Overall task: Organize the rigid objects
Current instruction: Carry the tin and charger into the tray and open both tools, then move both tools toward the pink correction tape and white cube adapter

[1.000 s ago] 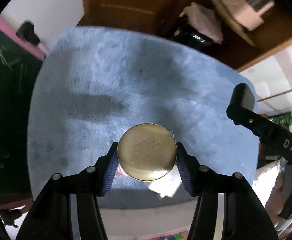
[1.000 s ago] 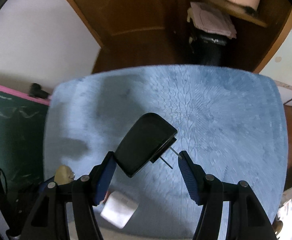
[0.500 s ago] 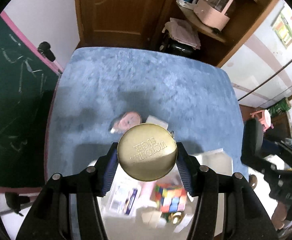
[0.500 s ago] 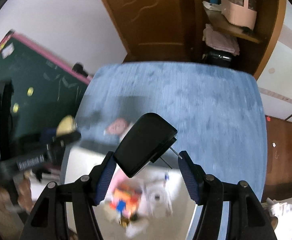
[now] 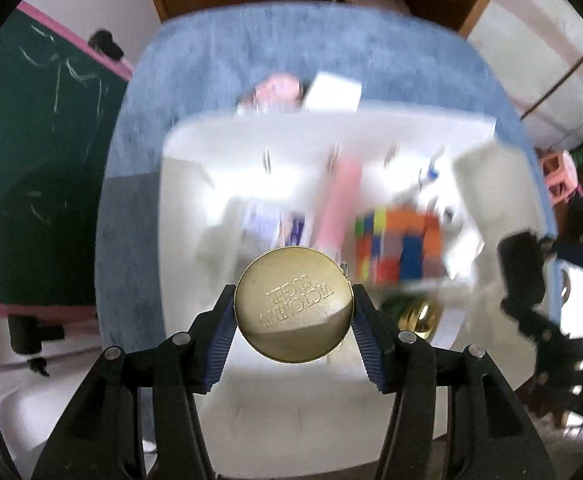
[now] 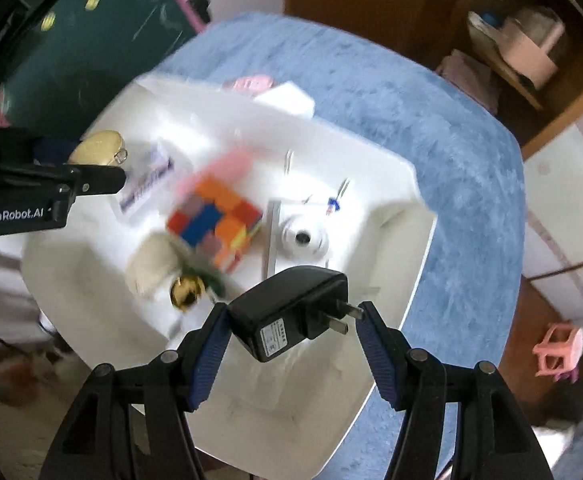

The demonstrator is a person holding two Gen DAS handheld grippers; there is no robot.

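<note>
Two grippers hang over the white bin (image 6: 375, 412). Left gripper (image 5: 293, 320) jaws clench a gold tin (image 5: 293, 304), low centre; right gripper (image 6: 291, 330) jaws grasp a black charger (image 6: 287, 312) skewed, one jaw pressing its prongs. It may twist out and hit the cube (image 6: 215, 224) beneath.

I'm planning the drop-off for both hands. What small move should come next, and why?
Probably lower both hands a little toward bare floor of the white bin before letting go. The left gripper holds the gold tin and the right gripper the black plug adapter, both above the bin, where the colour cube and other items already lie.
</note>
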